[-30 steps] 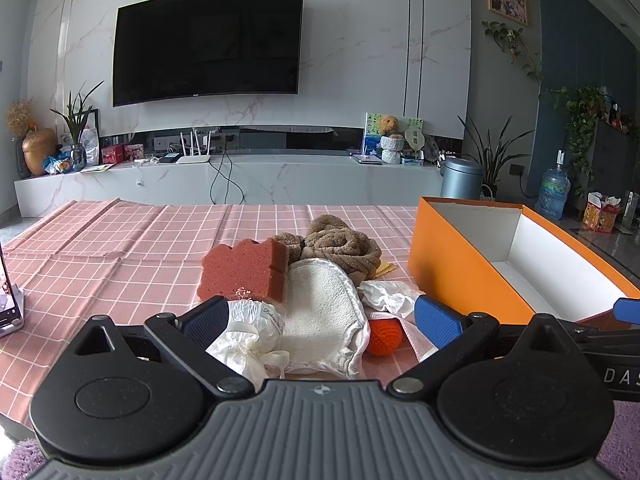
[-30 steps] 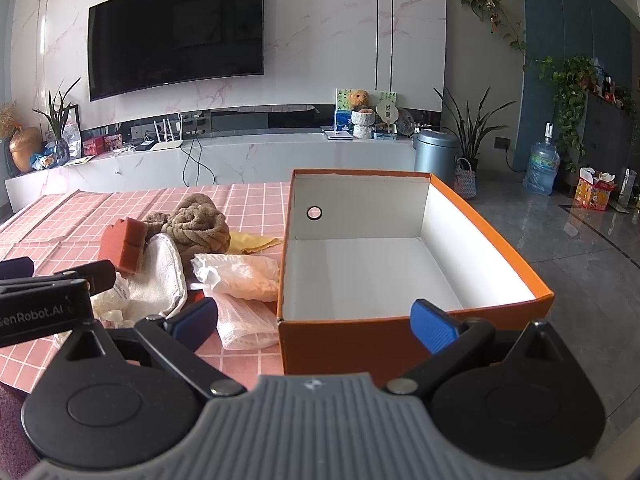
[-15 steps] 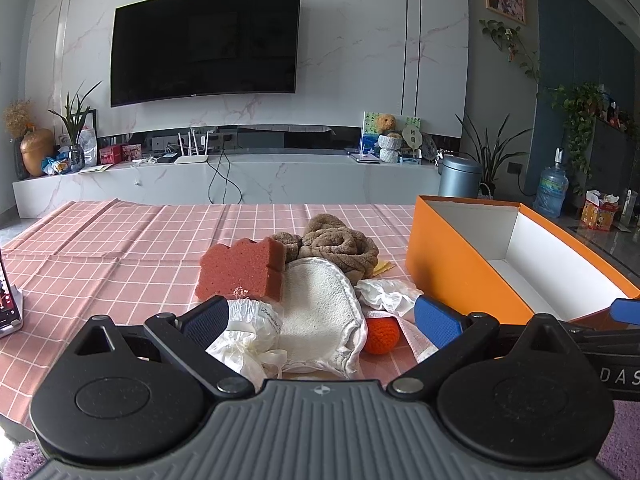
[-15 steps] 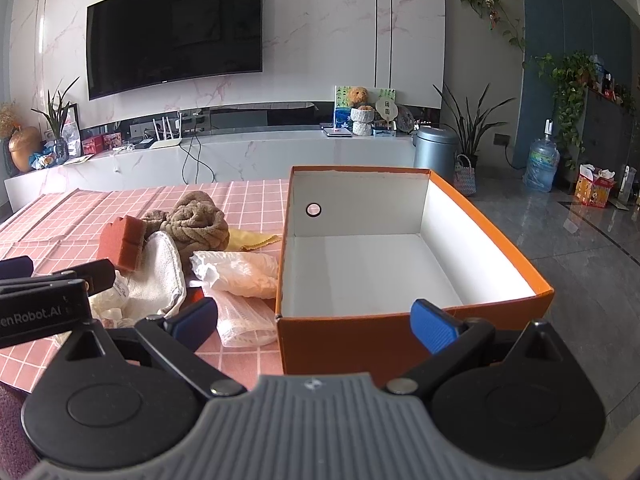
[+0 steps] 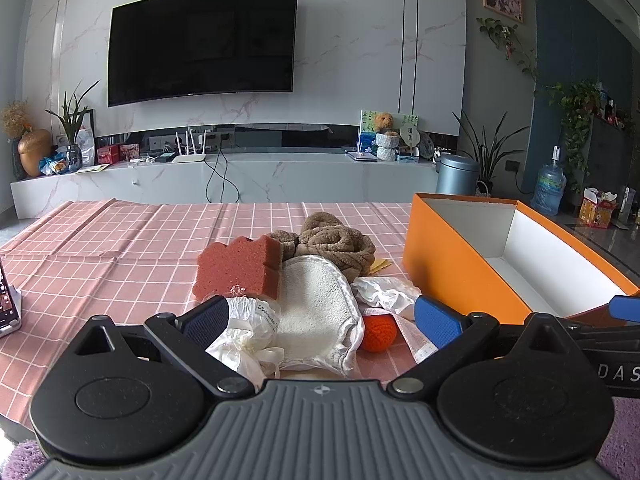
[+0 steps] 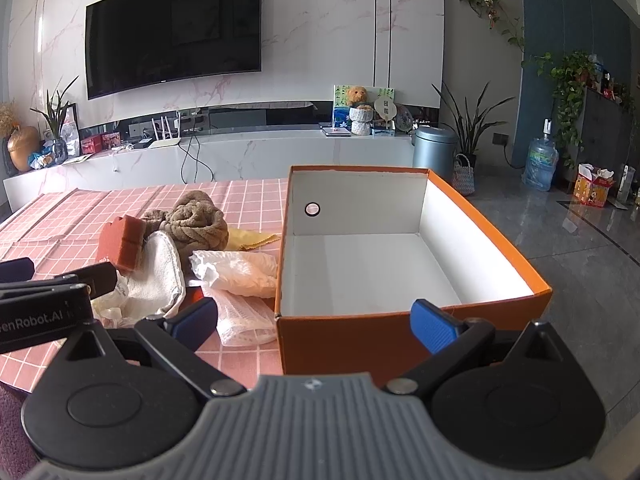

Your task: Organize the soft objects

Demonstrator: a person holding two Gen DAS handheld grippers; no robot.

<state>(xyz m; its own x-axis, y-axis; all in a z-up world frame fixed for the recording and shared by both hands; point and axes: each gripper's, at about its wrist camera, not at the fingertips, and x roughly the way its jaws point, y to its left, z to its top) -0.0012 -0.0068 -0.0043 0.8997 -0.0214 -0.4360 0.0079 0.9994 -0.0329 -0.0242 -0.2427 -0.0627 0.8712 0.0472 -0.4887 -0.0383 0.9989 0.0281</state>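
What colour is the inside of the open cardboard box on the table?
White inside, orange outside: the open cardboard box shows it best in the right wrist view.

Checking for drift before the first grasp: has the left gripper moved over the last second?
Yes, slightly. In the left wrist view the orange box edge and TV sit a little further left, so the left gripper turned slightly right.

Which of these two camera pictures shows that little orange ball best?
The left wrist view: the orange ball lies in plain sight beside the white cloth. In the right wrist view only a reddish sliver shows under that cloth, too little to recognise.
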